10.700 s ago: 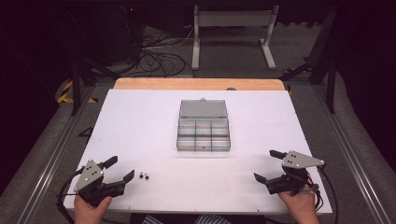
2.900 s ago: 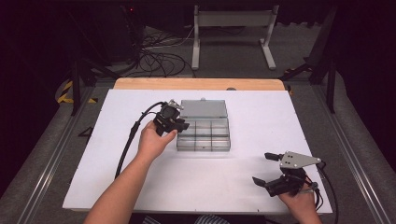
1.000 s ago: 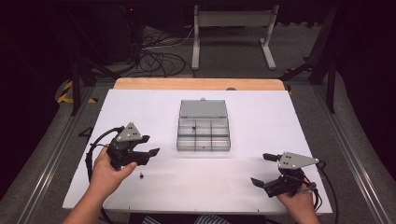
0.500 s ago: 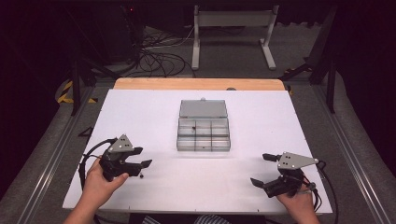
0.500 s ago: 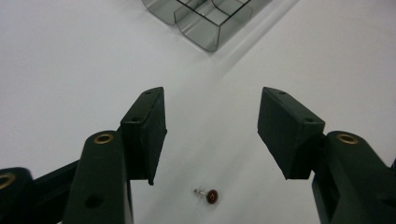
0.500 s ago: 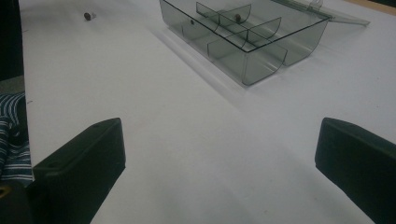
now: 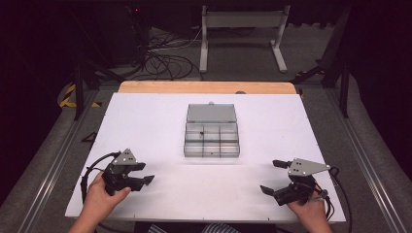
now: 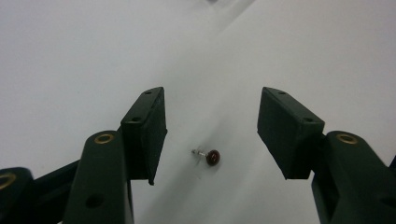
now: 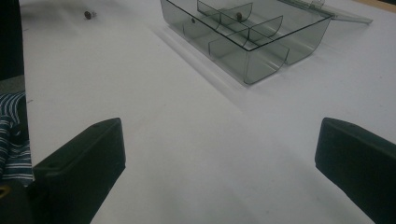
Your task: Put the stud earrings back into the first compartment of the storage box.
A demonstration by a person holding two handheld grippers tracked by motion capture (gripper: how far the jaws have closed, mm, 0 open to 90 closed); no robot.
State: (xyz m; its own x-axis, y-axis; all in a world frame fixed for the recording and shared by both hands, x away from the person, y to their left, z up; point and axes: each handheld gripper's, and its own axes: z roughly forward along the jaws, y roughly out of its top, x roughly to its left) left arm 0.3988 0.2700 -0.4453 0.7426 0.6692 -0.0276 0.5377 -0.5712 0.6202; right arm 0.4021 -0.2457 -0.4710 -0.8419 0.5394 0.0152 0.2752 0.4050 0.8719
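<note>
A small screw (image 8: 211, 157) with a dark round head lies on the white table (image 7: 160, 121). My left gripper (image 8: 212, 116) hangs just above it, jaws open, with the screw between them and untouched. In the high view this left gripper (image 7: 146, 174) is at the near left. A clear compartment box (image 7: 212, 140) stands mid-table with its lid (image 7: 211, 113) folded back; a screw (image 7: 200, 132) rests in one compartment. My right gripper (image 7: 268, 175) is at the near right, open and holding nothing. In the right gripper view its jaws (image 9: 219, 154) stand wide, facing the box (image 9: 243, 37).
A wooden strip (image 7: 206, 87) runs along the table's far edge. Cables and a metal stand (image 7: 243, 29) lie on the floor beyond. In the right gripper view, striped clothing (image 9: 11, 135) shows past the near table edge, and the loose screw (image 9: 87, 15) lies far off.
My left gripper has come down and toward the near-left edge, settling over the loose screw with its jaws still open. The right gripper has stayed put.
</note>
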